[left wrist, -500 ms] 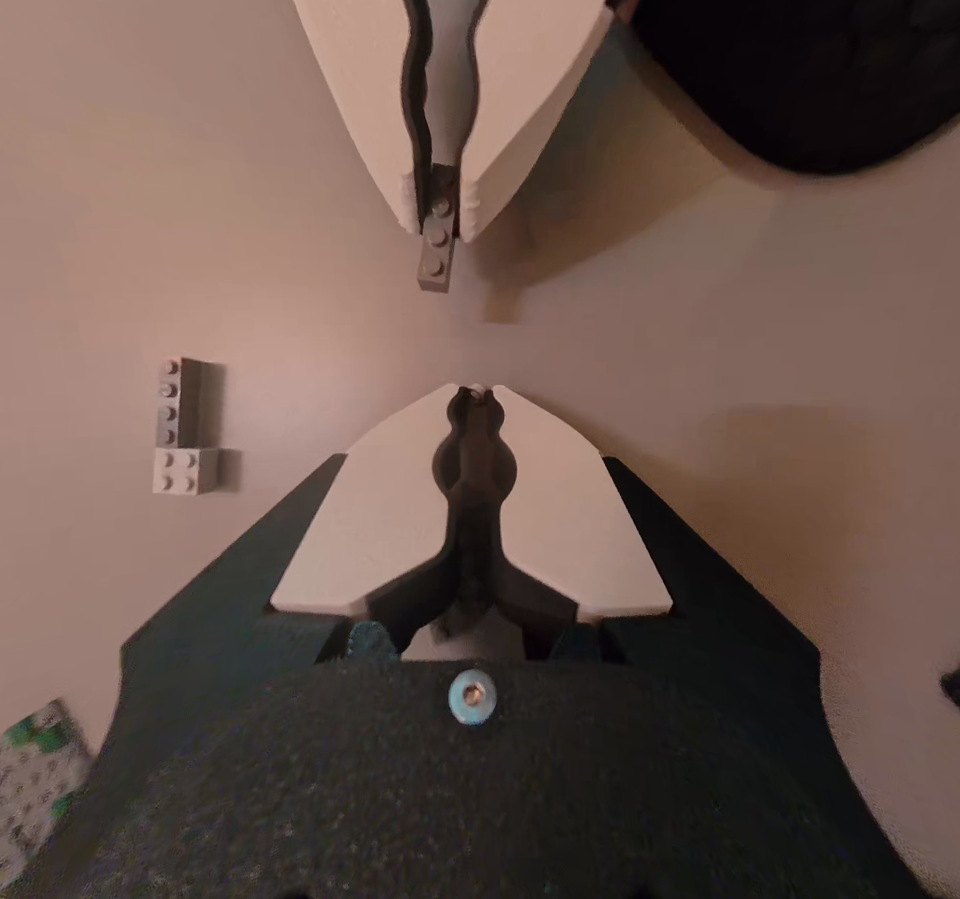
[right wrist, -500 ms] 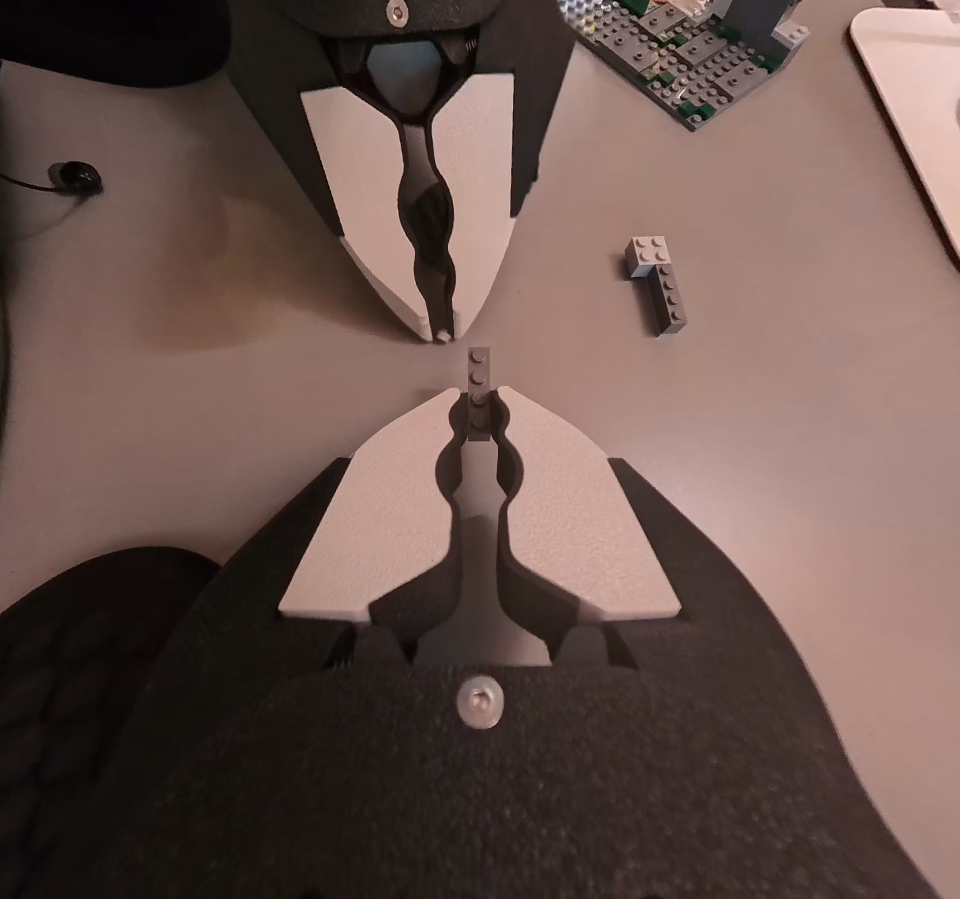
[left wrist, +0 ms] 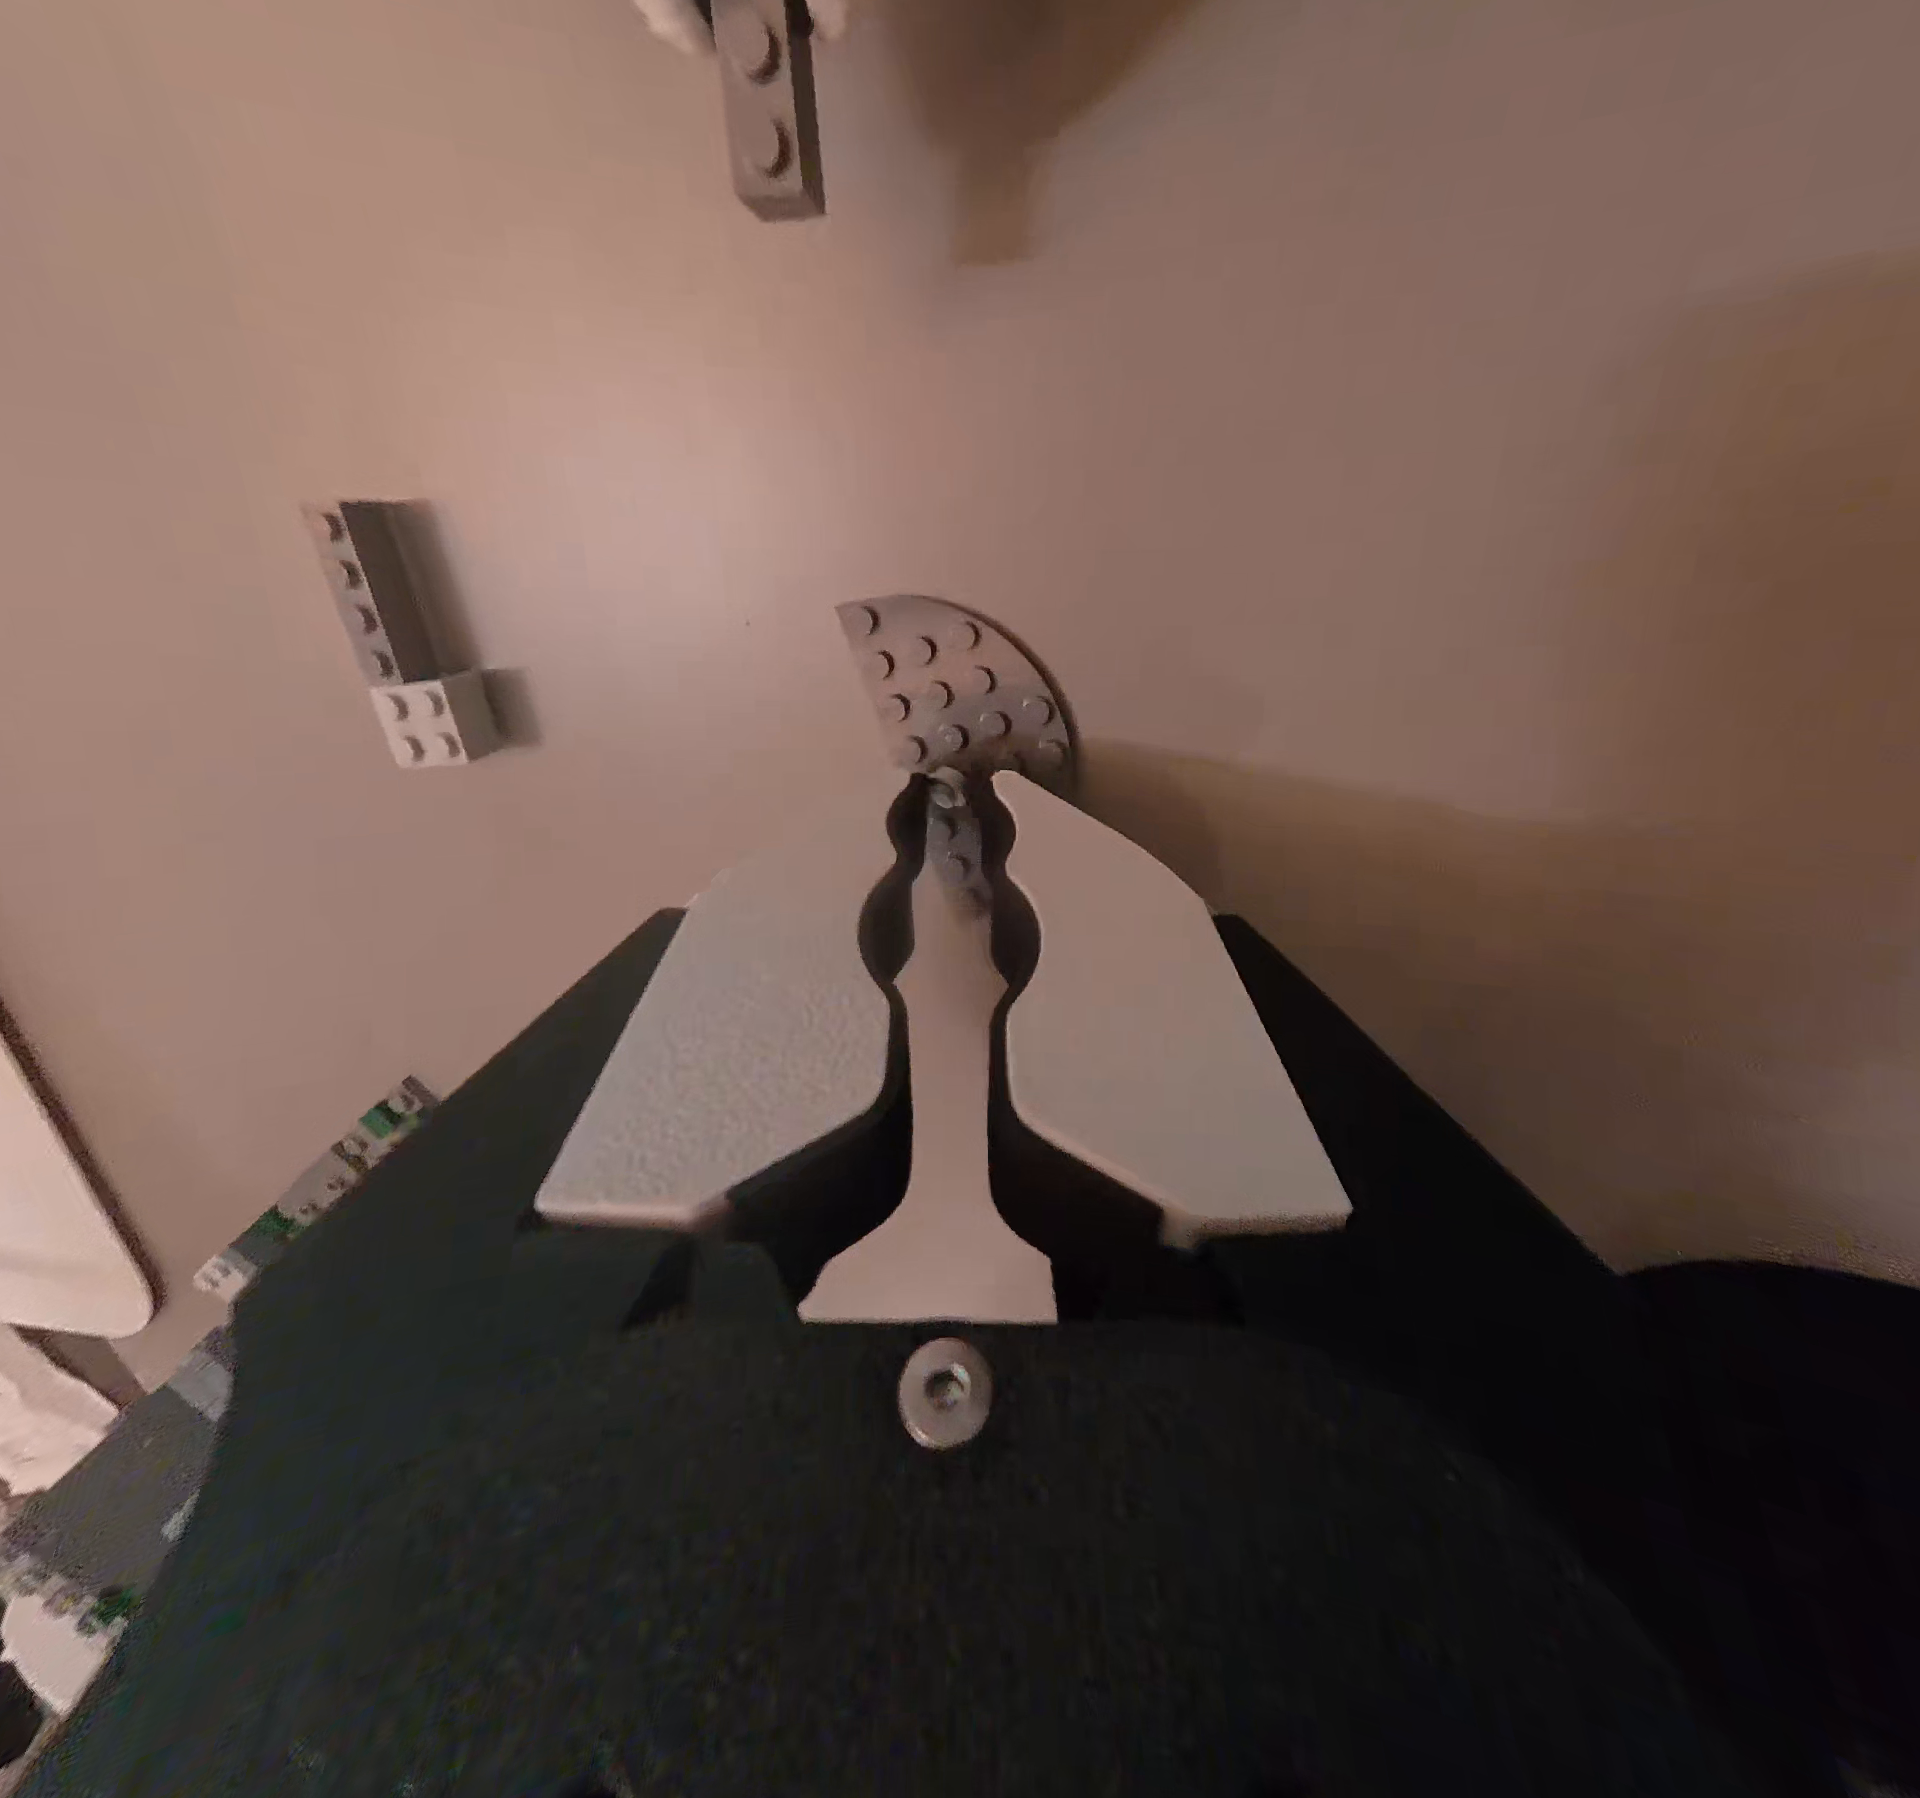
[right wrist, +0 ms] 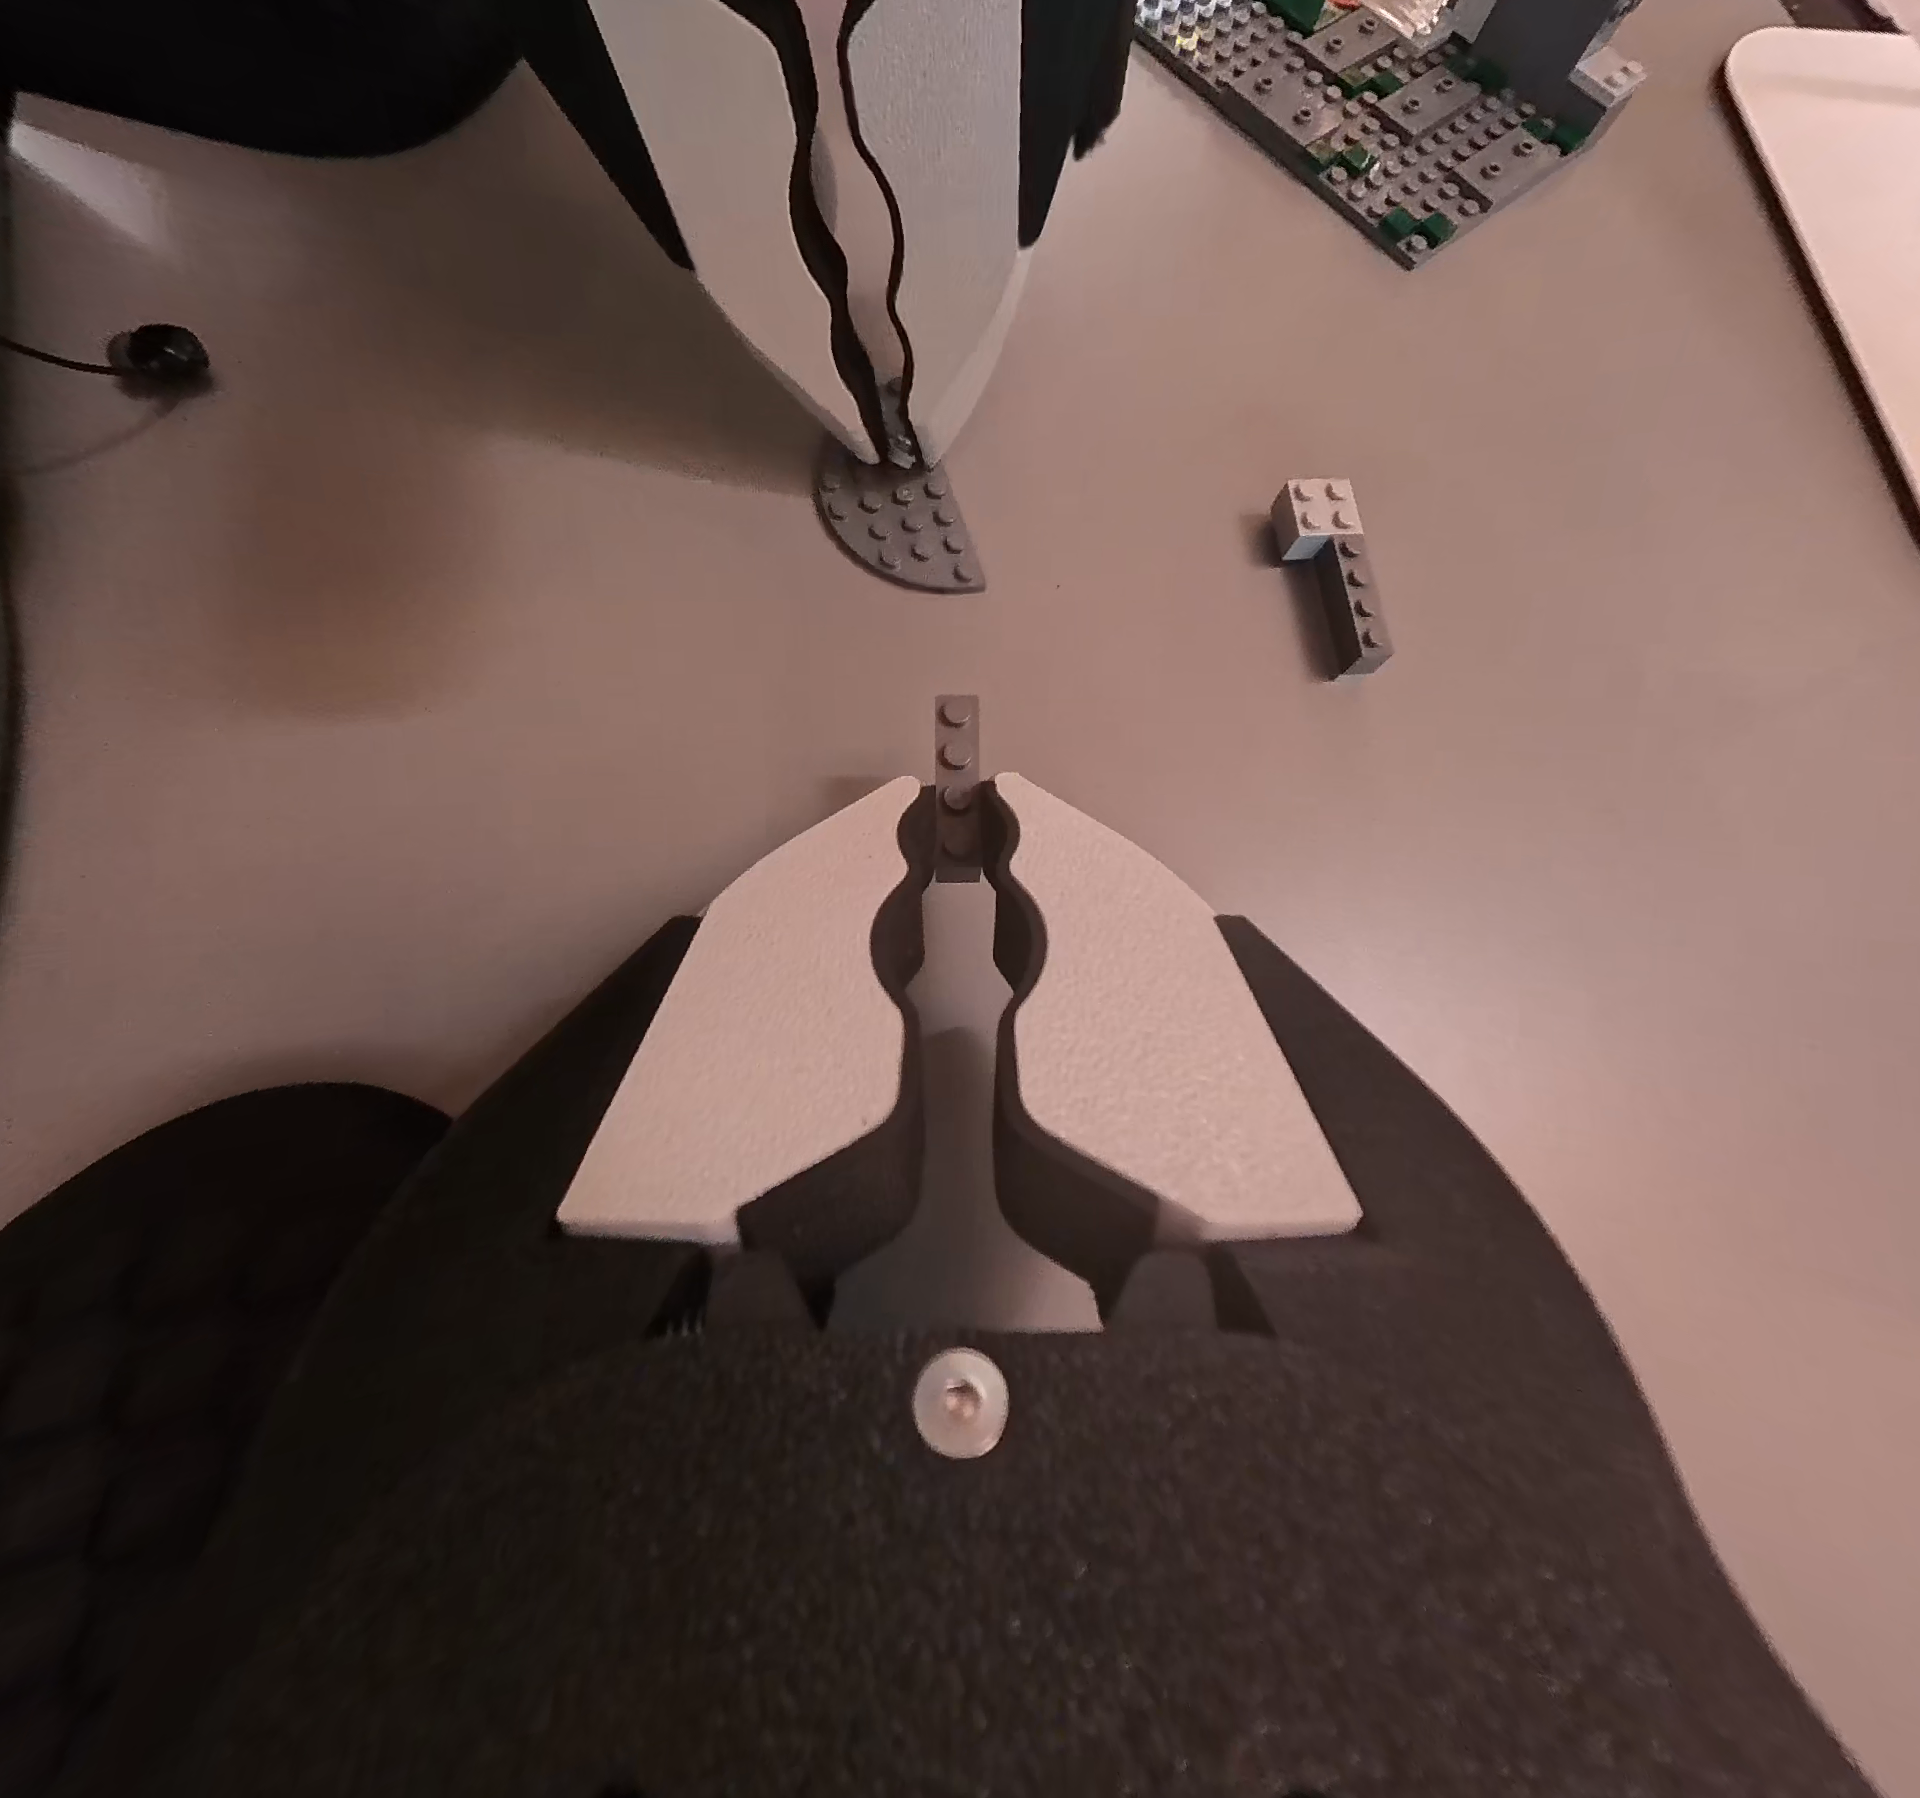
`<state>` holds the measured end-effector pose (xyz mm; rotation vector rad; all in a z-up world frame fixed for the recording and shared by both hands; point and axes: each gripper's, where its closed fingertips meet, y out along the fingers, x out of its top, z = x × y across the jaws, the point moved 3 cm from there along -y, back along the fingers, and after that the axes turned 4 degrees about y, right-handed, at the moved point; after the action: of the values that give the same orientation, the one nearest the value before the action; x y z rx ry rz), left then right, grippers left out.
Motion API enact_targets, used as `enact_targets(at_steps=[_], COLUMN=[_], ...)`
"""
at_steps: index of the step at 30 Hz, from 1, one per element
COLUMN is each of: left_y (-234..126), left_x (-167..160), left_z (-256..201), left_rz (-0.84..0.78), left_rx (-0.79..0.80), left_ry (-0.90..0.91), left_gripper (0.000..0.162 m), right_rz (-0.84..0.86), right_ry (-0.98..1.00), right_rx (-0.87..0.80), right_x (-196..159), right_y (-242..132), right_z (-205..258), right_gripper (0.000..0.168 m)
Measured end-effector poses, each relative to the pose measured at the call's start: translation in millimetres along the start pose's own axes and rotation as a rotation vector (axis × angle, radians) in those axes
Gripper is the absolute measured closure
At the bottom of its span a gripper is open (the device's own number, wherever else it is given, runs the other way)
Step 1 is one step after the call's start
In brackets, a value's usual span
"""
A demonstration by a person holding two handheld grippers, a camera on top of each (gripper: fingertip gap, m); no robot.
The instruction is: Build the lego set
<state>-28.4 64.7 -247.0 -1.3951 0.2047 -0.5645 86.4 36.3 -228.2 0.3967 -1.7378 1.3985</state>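
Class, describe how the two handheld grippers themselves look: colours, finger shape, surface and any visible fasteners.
Both the left gripper and the right gripper have rough black bodies, a silver screw at centre, and two pale textured fingers tapering to points, with wavy black inner edges. No cables or sleeves show.

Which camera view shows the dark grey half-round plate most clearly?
The right wrist view: the whole half-round plate lies flat on the table, with the left gripper at its far edge. In the left wrist view, the same plate is partly hidden behind the gripper's fingertips.
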Motion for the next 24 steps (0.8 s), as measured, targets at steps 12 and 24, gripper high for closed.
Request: enact_targets(at_steps=[12,24], left_y=[-14,2], left_x=[-6,-5], left_z=[4,3], left_rz=[-0.212,-0.381], left_rx=[0.018,-0.073], left_ry=[-0.167,-0.337], left_gripper=[0.15,0.155], right_rz=[-0.003,-0.003], right_ry=[-0.003,0.002], right_rx=[0.004,0.011], right_x=[-1,-2], right_y=[0,1], right_z=[1,2], right_gripper=[0.161,0.161])
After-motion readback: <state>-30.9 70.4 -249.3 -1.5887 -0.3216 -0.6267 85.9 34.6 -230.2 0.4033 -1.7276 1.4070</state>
